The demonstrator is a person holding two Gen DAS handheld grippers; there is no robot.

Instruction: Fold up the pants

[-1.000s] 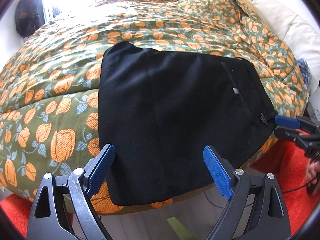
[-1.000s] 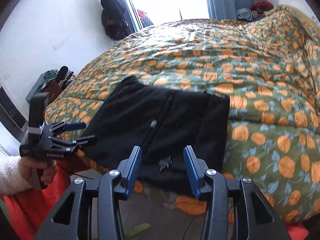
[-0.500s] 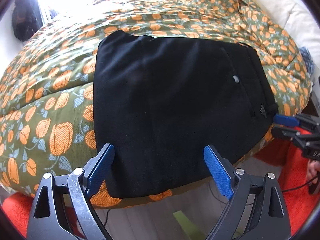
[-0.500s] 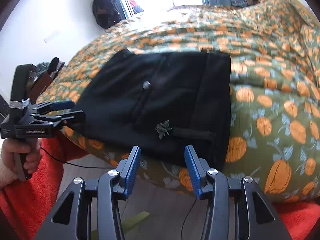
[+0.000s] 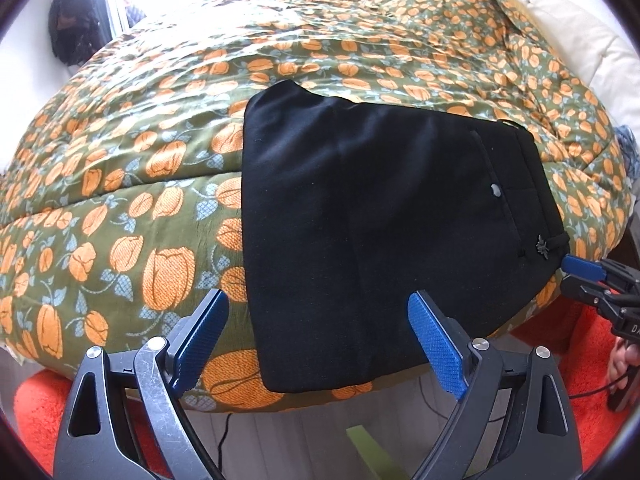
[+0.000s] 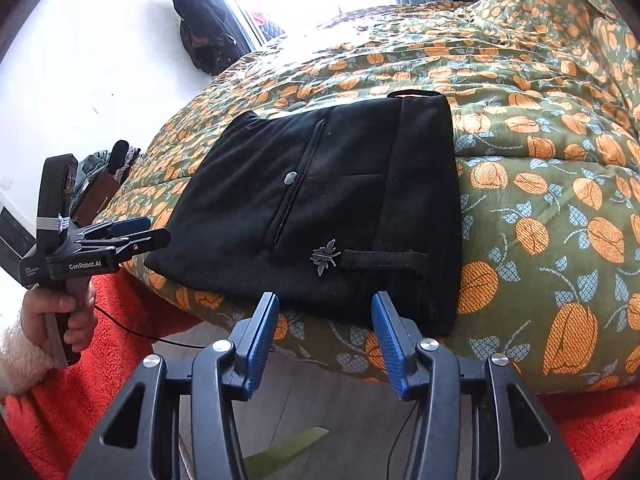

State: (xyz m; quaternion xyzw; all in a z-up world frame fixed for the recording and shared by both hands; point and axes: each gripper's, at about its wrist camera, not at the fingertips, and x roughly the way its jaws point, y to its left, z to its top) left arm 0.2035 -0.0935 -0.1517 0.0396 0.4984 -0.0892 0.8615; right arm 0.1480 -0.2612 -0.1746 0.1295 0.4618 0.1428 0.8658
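— Pants (image 5: pixel 360 216), black ones, lie folded into a flat block on the tulip-print duvet (image 5: pixel 120 184), at the near edge of the bed, their lower end draping slightly over that edge.

— Where is the waistband?

— At the right-hand side of the block, with a belt loop (image 6: pixel 380 258) and a small metal bee pin (image 6: pixel 325 256) near the bed's edge; a silver button (image 6: pixel 289 178) sits further up beside a pocket seam.

— And the grippers?

— The left gripper (image 5: pixel 320 332) hangs over the near left corner of the pants, its blue pads spread wide, gripping nothing. The right gripper (image 6: pixel 326 336) hovers just off the waistband end; its jaws have just been opening a little, partly apart, with nothing between them. Below lie an orange fleece blanket (image 6: pixel 120 340) and pale floor.
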